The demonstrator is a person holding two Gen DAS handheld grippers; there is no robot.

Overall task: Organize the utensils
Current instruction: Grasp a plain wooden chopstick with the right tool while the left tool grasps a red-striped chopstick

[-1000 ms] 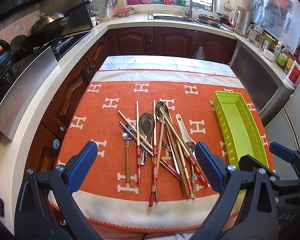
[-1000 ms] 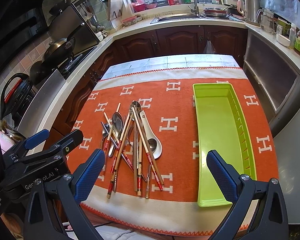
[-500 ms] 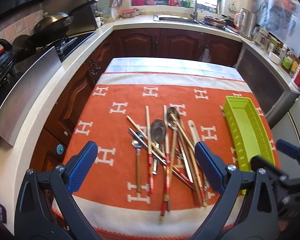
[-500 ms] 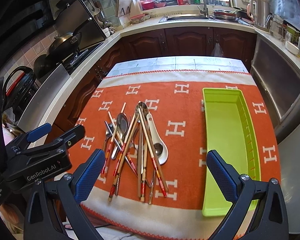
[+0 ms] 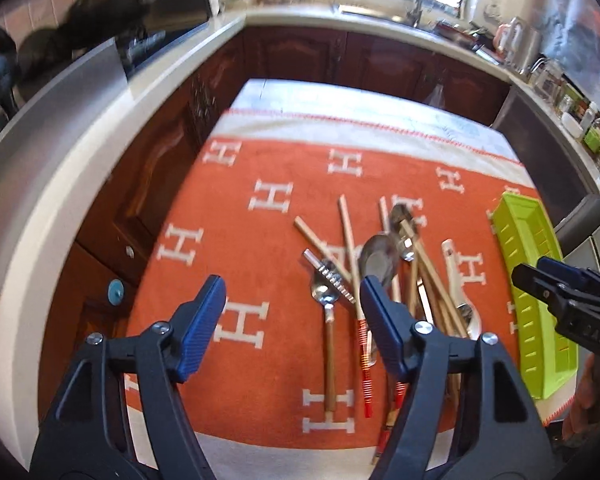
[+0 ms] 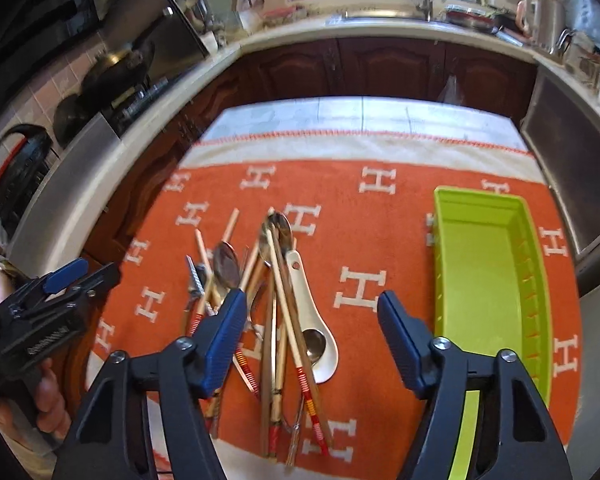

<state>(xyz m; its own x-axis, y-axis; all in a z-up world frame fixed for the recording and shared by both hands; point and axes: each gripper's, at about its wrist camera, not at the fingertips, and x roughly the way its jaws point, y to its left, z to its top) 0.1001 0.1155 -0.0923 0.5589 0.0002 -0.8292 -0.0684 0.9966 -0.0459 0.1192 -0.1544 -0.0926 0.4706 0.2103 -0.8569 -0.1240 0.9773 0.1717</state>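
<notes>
A pile of wooden chopsticks [image 5: 350,240] [image 6: 284,304], metal spoons [image 5: 378,258] [image 6: 226,264] and a white ceramic spoon [image 6: 312,320] [image 5: 458,276] lies on the orange cloth [image 5: 260,240] [image 6: 364,240]. An empty lime-green tray [image 6: 488,280] [image 5: 528,264] stands to the pile's right. My left gripper [image 5: 292,324] hovers over the cloth by the pile's left edge, jaws closing with only bare cloth between them. My right gripper [image 6: 312,340] hangs above the white spoon's bowl, jaws closing, pads clear of it.
The cloth covers a small table hemmed in by a U-shaped kitchen counter [image 5: 100,128] with dark wood cabinets [image 6: 392,68]. Pans [image 6: 116,72] sit on the stove at left, a sink [image 6: 380,20] at the back. Each gripper shows at the edge of the other's view.
Both grippers have moved forward and down toward the pile, which now looks larger. The jaws of both have narrowed from their widest opening. The utensils and the tray have not moved.
</notes>
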